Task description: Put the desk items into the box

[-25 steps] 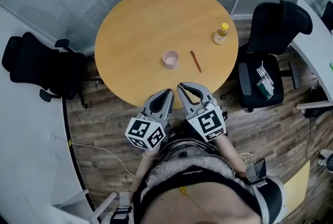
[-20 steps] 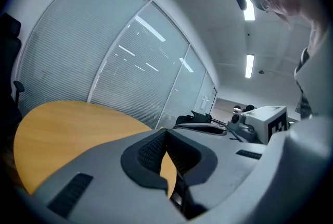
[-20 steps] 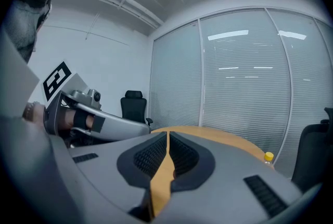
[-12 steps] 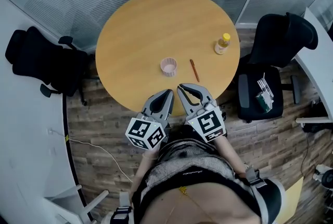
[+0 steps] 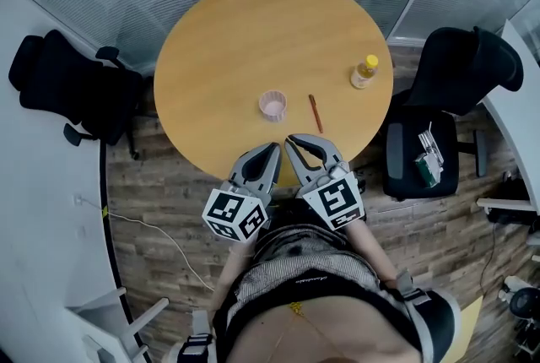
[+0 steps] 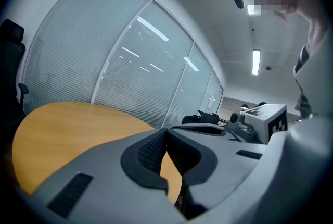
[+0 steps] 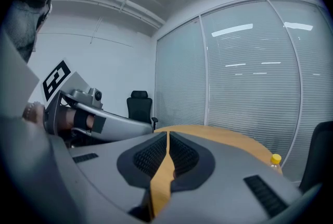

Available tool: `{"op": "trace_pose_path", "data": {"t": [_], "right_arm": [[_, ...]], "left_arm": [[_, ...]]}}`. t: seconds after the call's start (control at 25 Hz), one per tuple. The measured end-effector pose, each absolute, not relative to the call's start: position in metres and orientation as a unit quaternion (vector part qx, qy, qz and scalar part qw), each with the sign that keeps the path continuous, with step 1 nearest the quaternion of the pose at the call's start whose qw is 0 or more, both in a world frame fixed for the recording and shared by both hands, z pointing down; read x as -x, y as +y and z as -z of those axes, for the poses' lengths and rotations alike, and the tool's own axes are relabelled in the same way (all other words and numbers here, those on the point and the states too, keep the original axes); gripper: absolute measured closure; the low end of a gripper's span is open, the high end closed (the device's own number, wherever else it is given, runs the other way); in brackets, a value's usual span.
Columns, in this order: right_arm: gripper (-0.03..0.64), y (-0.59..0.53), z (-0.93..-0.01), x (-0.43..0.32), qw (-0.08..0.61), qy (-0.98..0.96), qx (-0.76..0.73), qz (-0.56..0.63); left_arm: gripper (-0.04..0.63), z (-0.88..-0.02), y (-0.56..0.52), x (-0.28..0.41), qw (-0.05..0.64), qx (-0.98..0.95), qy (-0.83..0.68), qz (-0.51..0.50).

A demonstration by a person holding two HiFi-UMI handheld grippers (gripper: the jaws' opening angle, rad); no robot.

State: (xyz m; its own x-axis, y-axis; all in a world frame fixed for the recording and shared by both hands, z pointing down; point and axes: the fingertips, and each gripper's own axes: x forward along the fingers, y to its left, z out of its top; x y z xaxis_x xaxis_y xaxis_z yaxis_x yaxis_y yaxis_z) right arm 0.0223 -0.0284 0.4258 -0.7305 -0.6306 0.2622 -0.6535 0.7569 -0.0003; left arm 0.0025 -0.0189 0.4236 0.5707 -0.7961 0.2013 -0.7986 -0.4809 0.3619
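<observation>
a: how are the hands held?

b: both sit close to the person's body at the near edge of the round light wooden table [image 5: 236, 32]. the left gripper [image 5: 273, 149] and right gripper [image 5: 292, 140] lie side by side, pointing over the table and tipped slightly down, tips angled towards each other, marker cubes nearest the person.

a: and the jaws?

b: pressed together on both, with nothing between them.

a: what's on the table, by count?

b: three things, all well apart from the grippers. one small pink round cup [image 5: 273, 105] stands near the middle, one thin brown pencil [image 5: 314, 113] lies just to its right, and one small clear bottle with a yellow cap [image 5: 364, 73] stands upright near the right edge.

a: around it?

b: two black office chairs, one on the left [image 5: 67, 91] and one on the right [image 5: 460, 70].
</observation>
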Motion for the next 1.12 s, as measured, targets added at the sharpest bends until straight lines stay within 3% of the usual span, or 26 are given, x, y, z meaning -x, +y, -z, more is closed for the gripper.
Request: {"op": "trace_pose_path", "data": {"t": [1.12], "right_arm": [[0.588, -0.105, -0.426, 0.031, 0.147, -0.886, -0.437, -0.050]], "left_arm": [[0.577, -0.421, -0.102, 0.058, 0.215, -0.904, -0.369, -0.015]]}}
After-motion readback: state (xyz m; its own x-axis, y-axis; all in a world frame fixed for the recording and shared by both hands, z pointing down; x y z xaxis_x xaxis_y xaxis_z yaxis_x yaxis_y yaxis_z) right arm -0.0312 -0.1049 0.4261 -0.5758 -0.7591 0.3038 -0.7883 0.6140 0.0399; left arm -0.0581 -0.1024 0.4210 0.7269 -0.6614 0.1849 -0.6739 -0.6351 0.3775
